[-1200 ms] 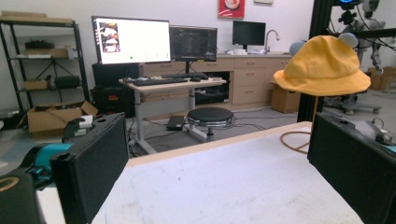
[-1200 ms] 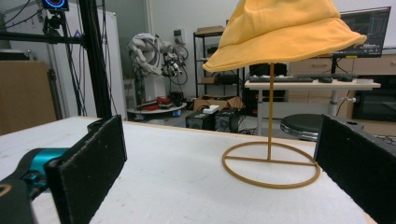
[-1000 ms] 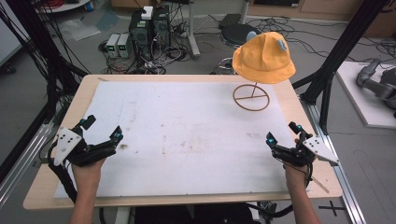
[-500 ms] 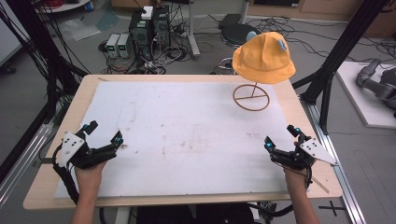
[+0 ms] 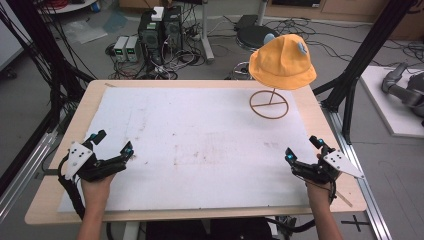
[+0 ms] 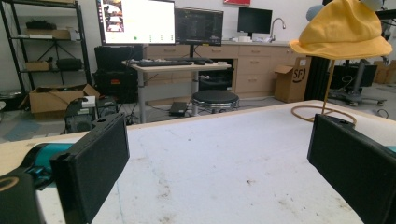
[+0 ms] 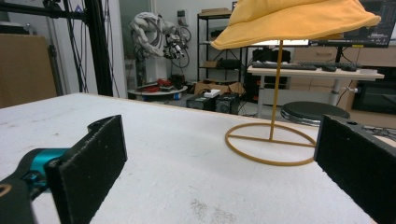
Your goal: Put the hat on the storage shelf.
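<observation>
**High view: 2 grippers spread at near corners, hat on stand at far right**

High view showed a wooden table [image 5: 70, 150] covered by a white mat [image 5: 200, 145], lightly scuffed near its middle. The left gripper [image 5: 114, 142] sat low at the near-left part of the mat, held by the left hand [image 5: 96, 181], jaws parted with nothing between them. The right gripper [image 5: 303, 148] sat at the near-right edge of the mat, held by the right hand [image 5: 317, 181], jaws likewise apart and empty. The 2 grippers were well apart from each other.

A yellow bucket hat [image 5: 281, 64] rested on top of a thin wire stand [image 5: 269, 104], whose ring base lay flat on the mat at the far right. Left gripper view: hat [image 6: 343, 29] at upper right, beyond the spread jaws. Right gripper view: stand [image 7: 272, 140] ahead, between the jaws, hat brim [image 7: 299, 18] above it.
</observation>
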Motion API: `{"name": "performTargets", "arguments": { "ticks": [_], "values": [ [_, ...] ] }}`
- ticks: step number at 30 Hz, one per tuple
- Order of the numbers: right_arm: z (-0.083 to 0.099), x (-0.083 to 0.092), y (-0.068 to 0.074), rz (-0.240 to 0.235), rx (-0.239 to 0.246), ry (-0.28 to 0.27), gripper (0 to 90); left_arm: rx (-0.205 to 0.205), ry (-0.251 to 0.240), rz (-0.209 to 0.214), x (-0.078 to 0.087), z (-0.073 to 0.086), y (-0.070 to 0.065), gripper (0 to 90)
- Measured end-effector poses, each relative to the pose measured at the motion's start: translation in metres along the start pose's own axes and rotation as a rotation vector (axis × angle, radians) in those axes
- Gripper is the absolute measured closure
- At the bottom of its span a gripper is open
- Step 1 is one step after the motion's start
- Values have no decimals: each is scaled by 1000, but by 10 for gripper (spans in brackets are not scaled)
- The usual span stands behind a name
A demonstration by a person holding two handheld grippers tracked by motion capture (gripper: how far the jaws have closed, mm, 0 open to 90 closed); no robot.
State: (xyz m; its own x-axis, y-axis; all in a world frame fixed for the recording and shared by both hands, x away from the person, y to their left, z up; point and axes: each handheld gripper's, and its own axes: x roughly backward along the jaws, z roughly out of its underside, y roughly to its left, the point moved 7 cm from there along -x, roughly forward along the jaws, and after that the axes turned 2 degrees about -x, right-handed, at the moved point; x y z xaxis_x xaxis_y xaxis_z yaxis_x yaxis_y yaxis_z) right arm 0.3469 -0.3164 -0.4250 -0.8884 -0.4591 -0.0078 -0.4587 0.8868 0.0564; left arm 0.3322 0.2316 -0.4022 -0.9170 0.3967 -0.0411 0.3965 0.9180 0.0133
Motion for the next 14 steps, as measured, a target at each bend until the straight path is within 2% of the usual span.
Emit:
{"name": "performTargets", "arguments": {
  "ticks": [14],
  "values": [
    [-1,2,-4,9,-1,-5,22,1,8,1,1,2,0,59]
  ]
}}
